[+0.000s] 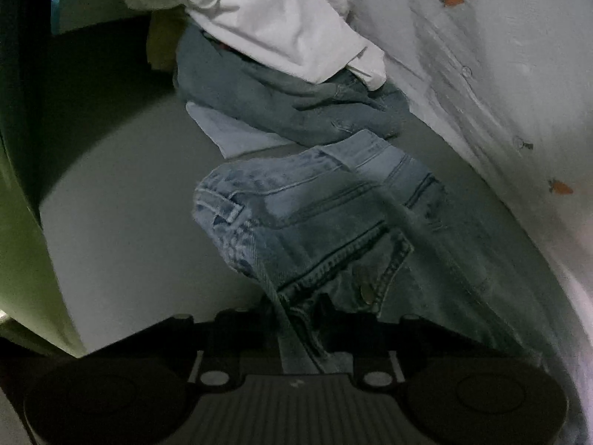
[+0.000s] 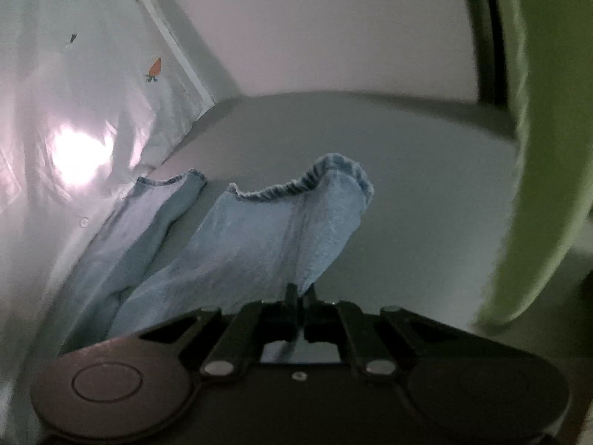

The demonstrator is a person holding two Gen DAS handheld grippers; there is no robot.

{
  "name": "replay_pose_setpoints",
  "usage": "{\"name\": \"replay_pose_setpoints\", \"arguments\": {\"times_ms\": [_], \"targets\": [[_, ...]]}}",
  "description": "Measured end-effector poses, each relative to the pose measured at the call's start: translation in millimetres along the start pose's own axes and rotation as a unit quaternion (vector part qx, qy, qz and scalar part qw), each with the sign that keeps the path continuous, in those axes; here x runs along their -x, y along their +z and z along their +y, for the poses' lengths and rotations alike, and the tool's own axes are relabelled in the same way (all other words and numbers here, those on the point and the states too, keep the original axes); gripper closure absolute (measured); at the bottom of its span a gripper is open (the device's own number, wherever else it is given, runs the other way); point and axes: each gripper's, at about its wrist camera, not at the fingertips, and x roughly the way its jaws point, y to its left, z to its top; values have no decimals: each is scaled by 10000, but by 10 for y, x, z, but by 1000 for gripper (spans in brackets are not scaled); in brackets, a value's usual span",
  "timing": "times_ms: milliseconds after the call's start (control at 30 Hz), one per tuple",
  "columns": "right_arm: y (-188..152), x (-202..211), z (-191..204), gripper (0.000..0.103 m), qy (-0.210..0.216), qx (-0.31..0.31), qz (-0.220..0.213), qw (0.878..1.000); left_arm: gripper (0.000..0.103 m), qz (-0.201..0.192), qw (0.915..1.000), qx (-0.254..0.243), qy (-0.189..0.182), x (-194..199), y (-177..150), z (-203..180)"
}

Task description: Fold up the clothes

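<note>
Light blue jeans (image 1: 307, 207) lie on a grey table. In the left wrist view their waist end is bunched and lifted, and my left gripper (image 1: 296, 315) is shut on the waistband next to the metal button (image 1: 367, 292). In the right wrist view the two legs (image 2: 259, 237) stretch away to the hems. My right gripper (image 2: 299, 296) is shut on the side edge of the nearer leg and holds it raised; the other leg (image 2: 148, 215) lies flat by the wall.
A pile of clothes with a white garment (image 1: 281, 26) over darker denim (image 1: 281, 104) lies at the far end of the table (image 1: 122, 222). A white carrot-print curtain (image 2: 85, 111) runs along one side. Green fabric (image 2: 537, 148) hangs at the other side.
</note>
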Motion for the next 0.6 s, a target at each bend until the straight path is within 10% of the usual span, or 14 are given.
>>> {"name": "replay_pose_setpoints", "arguments": {"times_ms": [233,333,600], "targets": [[-170,-468,-35,93,-756,744,816,9910,70,403,9967,-442,555,-312,-137,-40],[-88,-365,72,62,-834,929,627,9902,66,395,9941,-721,703,-275,-45,-132],[169,-296,501,50,-1447,1141,65,9829,42,-540,9906,-176,1241,-41,363,-103]]}}
